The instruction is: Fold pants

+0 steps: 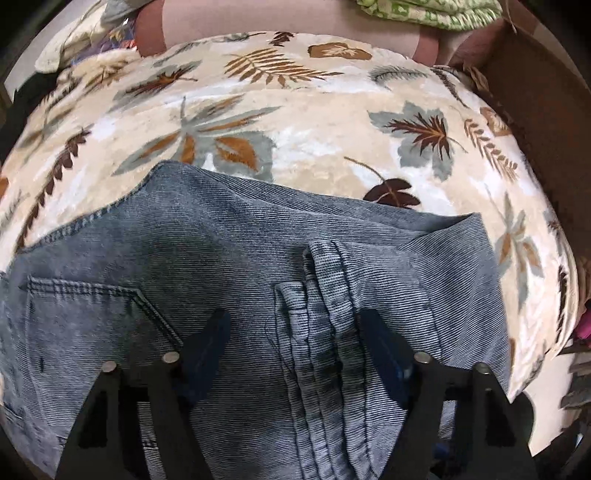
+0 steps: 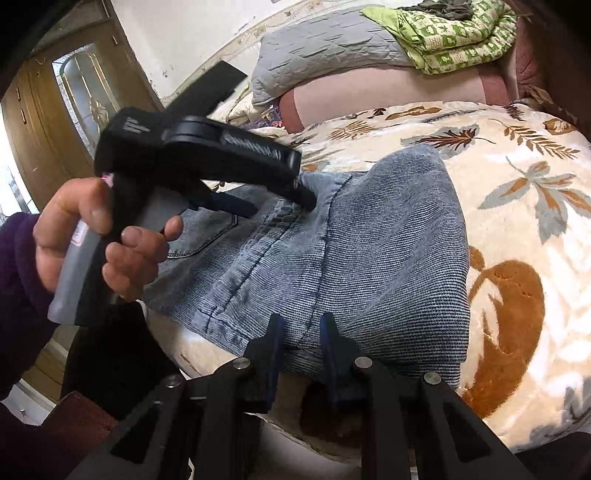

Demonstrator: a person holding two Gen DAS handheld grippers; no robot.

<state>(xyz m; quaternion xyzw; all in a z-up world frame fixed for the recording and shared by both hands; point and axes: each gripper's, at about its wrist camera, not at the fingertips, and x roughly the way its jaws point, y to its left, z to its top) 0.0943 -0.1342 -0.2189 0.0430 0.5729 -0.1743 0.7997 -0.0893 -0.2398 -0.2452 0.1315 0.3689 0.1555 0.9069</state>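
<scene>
Blue denim pants [image 1: 229, 258] lie folded on a cream blanket with a leaf print [image 1: 314, 155]. A back pocket shows at the left in the left wrist view. My left gripper [image 1: 295, 336] points down onto them, its jaws standing apart astride a bunched seam ridge [image 1: 317, 314] without pressing it. In the right wrist view a hand [image 2: 92, 236] holds that left gripper [image 2: 273, 201] over the far part of the pants [image 2: 388, 251]. My right gripper [image 2: 301, 332] is shut on the pants' near edge at the bed's border, a seam running between its fingers.
A green patterned quilt [image 2: 454, 33] and a grey quilt [image 2: 325, 48] lie on a pink cushion at the back. A brown wooden side [image 1: 546, 122] bounds the bed on the right. A wooden door [image 2: 81, 96] stands at left. The blanket's near edge drops off under my right gripper.
</scene>
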